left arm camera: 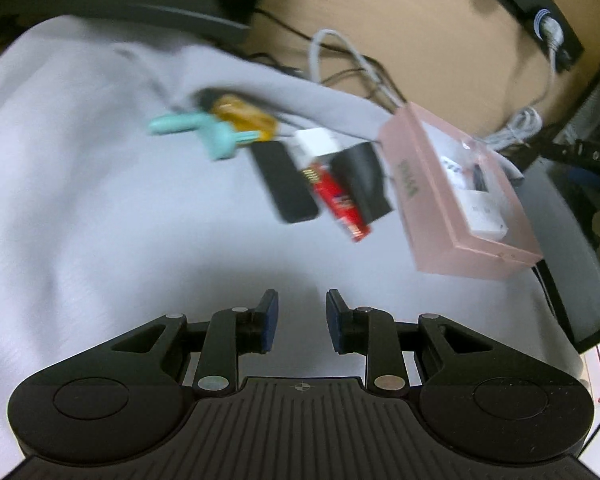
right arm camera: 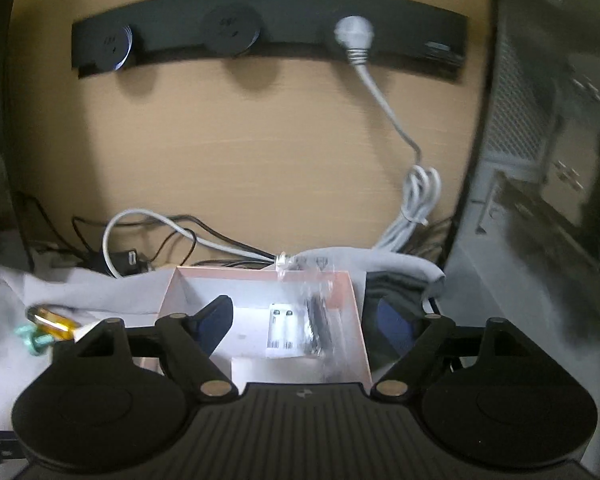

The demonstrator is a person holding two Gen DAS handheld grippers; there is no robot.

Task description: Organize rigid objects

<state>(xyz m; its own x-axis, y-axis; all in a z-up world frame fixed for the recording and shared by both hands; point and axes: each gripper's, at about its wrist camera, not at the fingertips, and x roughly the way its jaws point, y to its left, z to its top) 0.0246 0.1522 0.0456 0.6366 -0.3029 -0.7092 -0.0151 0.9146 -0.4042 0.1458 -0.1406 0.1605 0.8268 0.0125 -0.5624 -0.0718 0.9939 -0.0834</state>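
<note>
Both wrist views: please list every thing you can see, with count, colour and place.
Box: one, pink, open, on the grey cloth; white item and black item inside.
Tube: one, red, left of the box.
Flat blocks: two, black, either side of the tube.
Small cube: one, white, behind the tube.
Plastic piece: one, teal, far left.
Amber object: one, behind the teal piece.
Power strip: one, black, on the wall; white plug in it.
Left hand-held gripper: open, empty.
Right hand-held gripper: open, over the box.
</note>
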